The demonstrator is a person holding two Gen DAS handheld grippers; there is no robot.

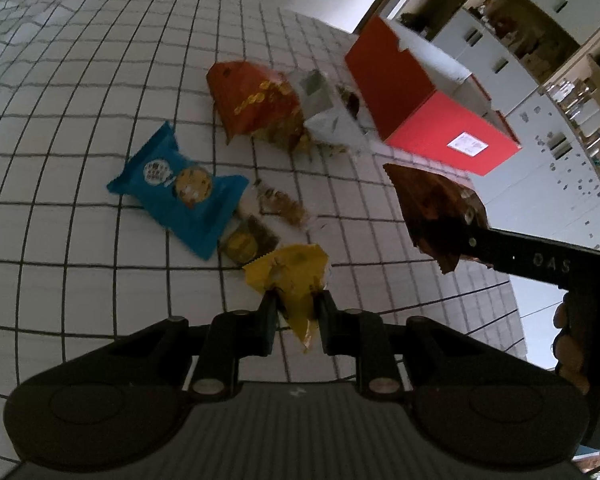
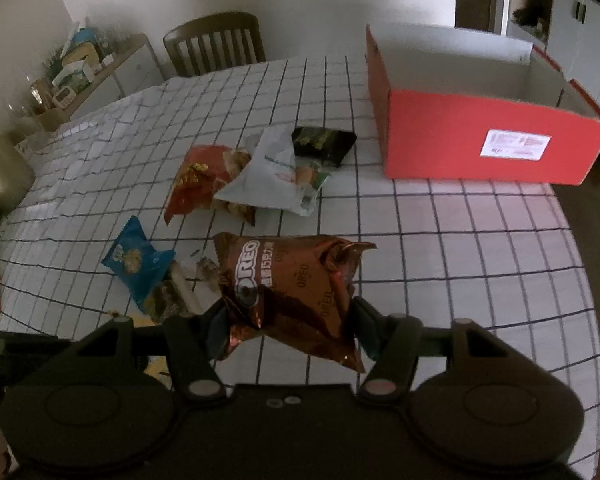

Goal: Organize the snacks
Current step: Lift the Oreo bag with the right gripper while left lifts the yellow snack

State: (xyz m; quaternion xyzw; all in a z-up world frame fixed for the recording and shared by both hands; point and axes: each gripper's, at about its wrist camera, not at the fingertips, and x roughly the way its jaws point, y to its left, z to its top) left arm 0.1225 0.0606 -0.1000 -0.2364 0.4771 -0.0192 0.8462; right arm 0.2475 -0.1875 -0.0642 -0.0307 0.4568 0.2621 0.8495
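My left claw (image 1: 294, 304) is pinched tight on a yellow packet (image 1: 290, 276), lifted off the checked surface (image 1: 80, 120). My right claw (image 2: 288, 320) grips a brown Oreo bag (image 2: 284, 292); the red box (image 2: 484, 136) sits at two o'clock.

seven snack packets (image 2: 288, 288), one red box (image 2: 488, 140)

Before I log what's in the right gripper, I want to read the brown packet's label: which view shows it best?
The right wrist view: the brown Oreo packet faces the camera between the fingers, its lettering readable. The left wrist view shows the same packet only from the side, dark and crumpled, without legible print.
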